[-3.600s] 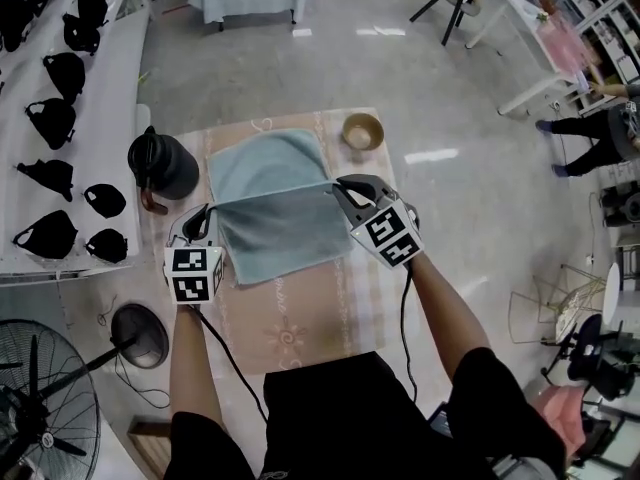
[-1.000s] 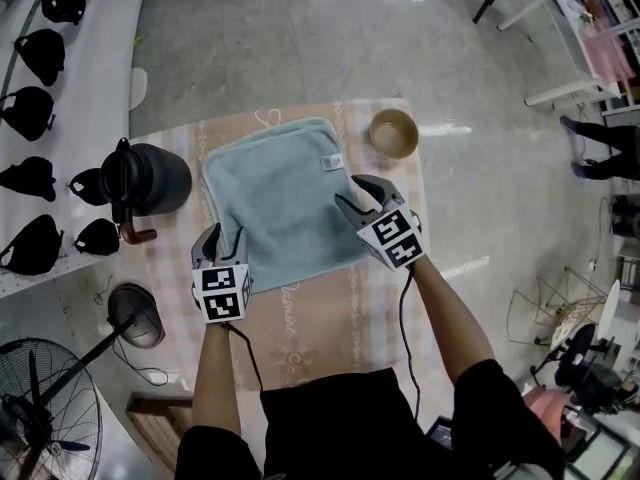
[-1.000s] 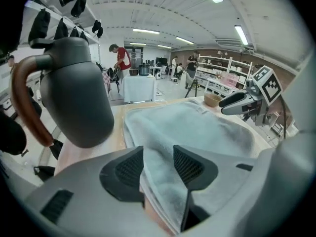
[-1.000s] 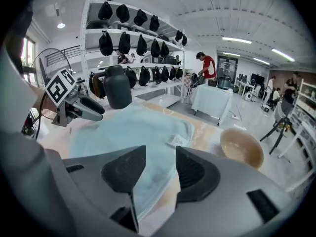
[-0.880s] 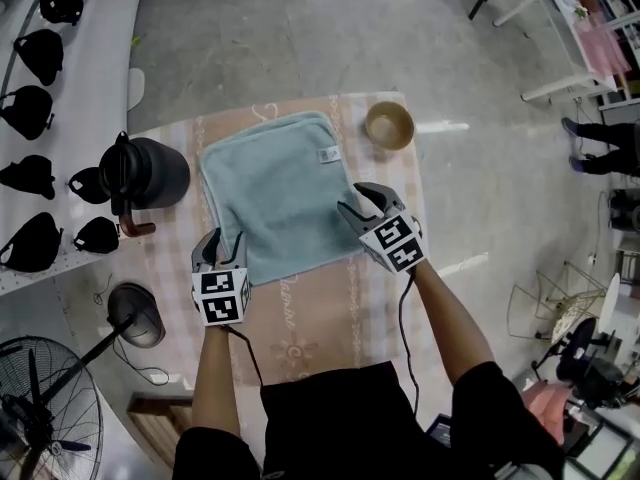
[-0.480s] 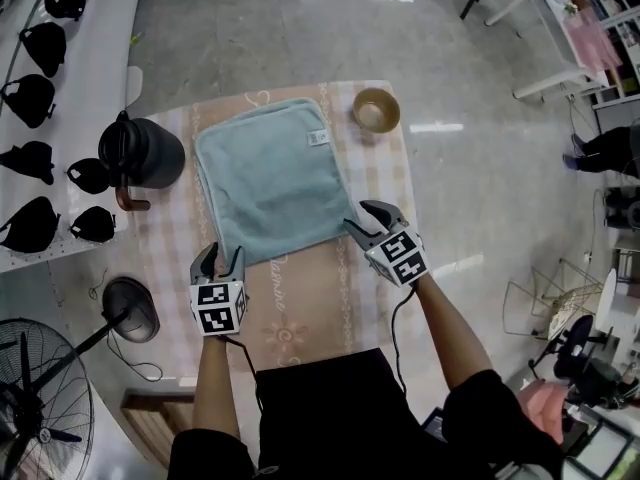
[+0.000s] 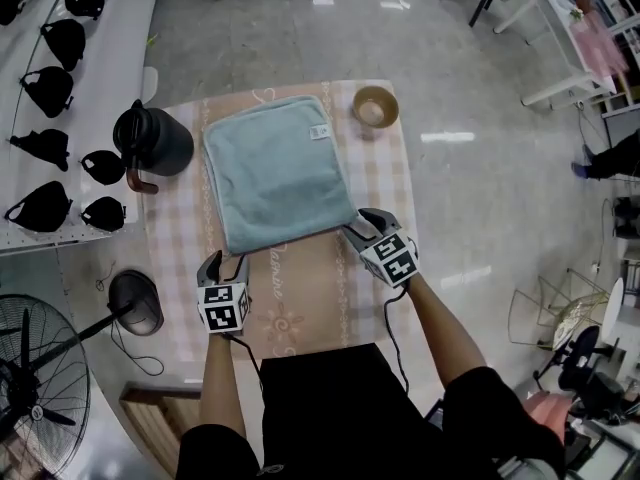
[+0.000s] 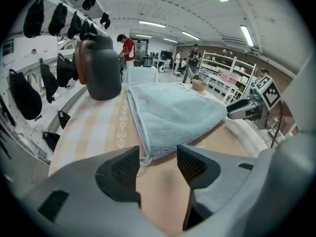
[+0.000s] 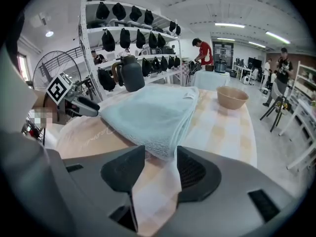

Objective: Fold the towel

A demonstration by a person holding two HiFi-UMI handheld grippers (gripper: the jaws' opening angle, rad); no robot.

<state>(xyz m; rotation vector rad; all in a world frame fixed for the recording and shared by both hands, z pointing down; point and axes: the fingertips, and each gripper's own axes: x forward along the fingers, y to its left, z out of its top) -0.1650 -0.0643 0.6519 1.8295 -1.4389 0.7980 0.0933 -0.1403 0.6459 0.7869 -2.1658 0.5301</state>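
Both claws have drawn back toward the person since a second ago. The left claw has just been opening and stands released over bare counter, short of the towel. The right claw also gapes, with the towel's near corner at its tips, unpinched. The towel lies flat and doubled mid-counter, so this fold looks done.

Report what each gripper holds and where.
Nothing. On the left gripper the jaws have just been opening, the towel corner beyond them; on the right gripper they stand apart around the other near corner.
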